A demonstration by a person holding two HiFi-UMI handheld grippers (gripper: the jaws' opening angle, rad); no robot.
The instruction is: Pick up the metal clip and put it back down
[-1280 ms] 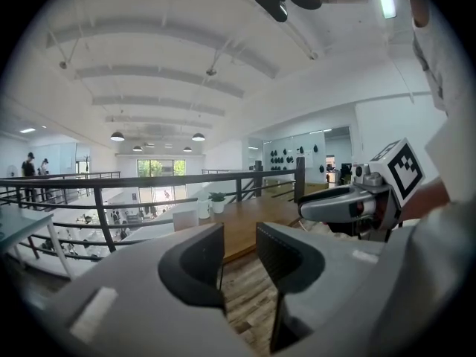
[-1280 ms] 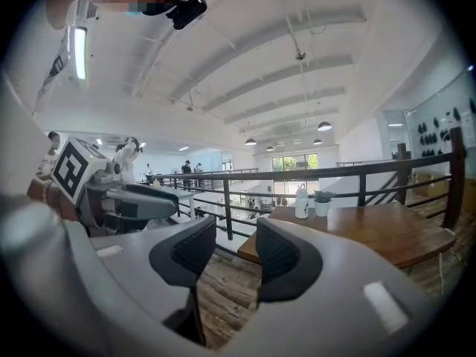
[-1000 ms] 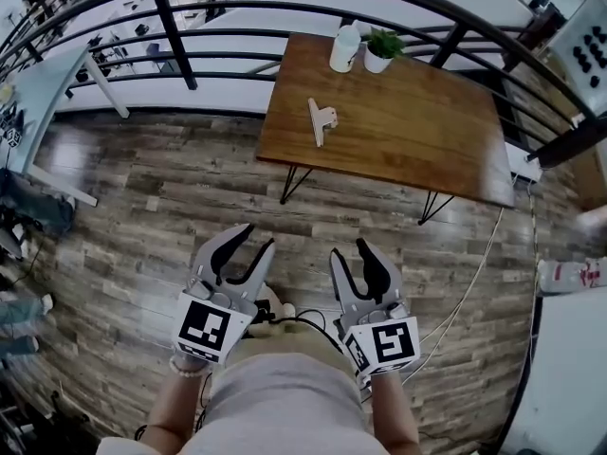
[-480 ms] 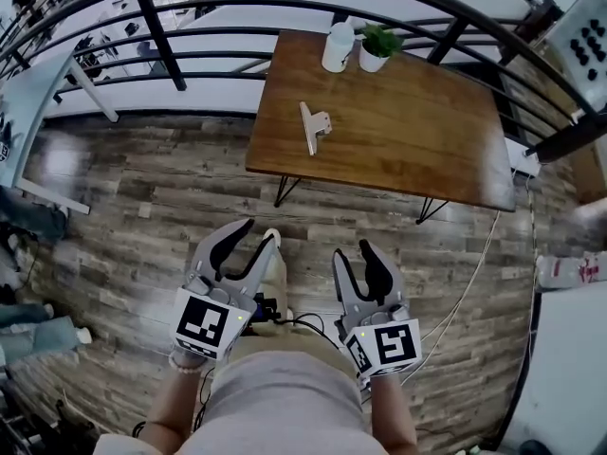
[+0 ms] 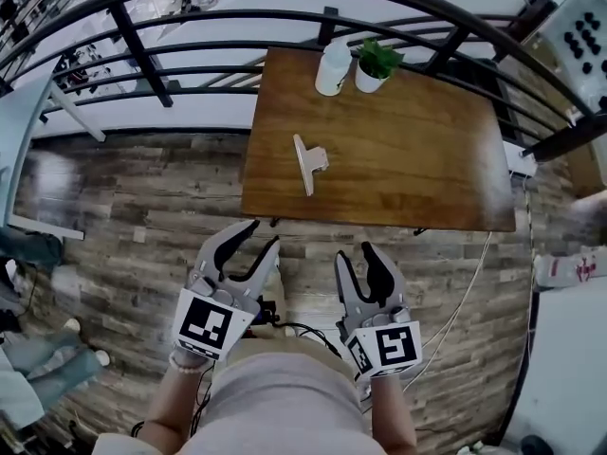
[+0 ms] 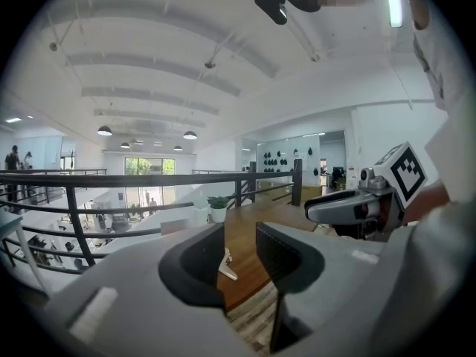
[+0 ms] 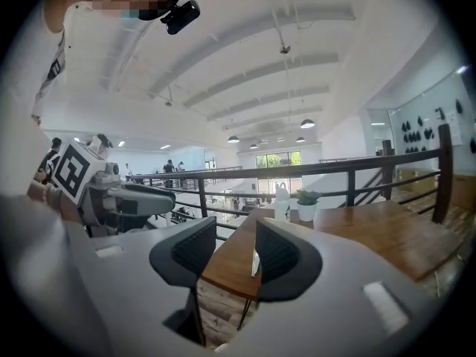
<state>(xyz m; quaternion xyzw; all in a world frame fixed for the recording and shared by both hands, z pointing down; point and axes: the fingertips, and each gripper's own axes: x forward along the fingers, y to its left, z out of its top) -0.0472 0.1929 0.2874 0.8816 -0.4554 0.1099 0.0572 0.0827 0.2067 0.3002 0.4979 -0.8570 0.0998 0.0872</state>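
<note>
Closest to me, low in the head view, the two tools sit side by side and apart from each other, touching nothing. My left gripper (image 5: 260, 237) is released: in its own view the two dark pads stand apart with nothing pinched, and only the bench edge and floor show through the gap. My right gripper (image 5: 355, 252) is released as well, jaws spread and empty. Both hang over the wood-plank floor (image 5: 142, 207), short of the bench. A thin cable (image 5: 467, 282) trails across the planks to their right.

Next out is the bench (image 5: 408, 150), a brown wooden top on thin dark legs, its near edge just ahead of the gripper tips. The metal clip (image 5: 309, 162) lies flat on its left part, towards the near-left corner, long edge running roughly near to far and handles turned to the right. It is well clear of both grippers. In the left gripper view I see it through the gap between the jaws; in the right gripper view only a sliver shows past the right pad.

At the bench's far edge a white bottle (image 5: 333, 67) and a small potted plant (image 5: 376, 64) stand upright just beside each other. Behind them runs a dark metal railing (image 5: 237, 17)
</note>
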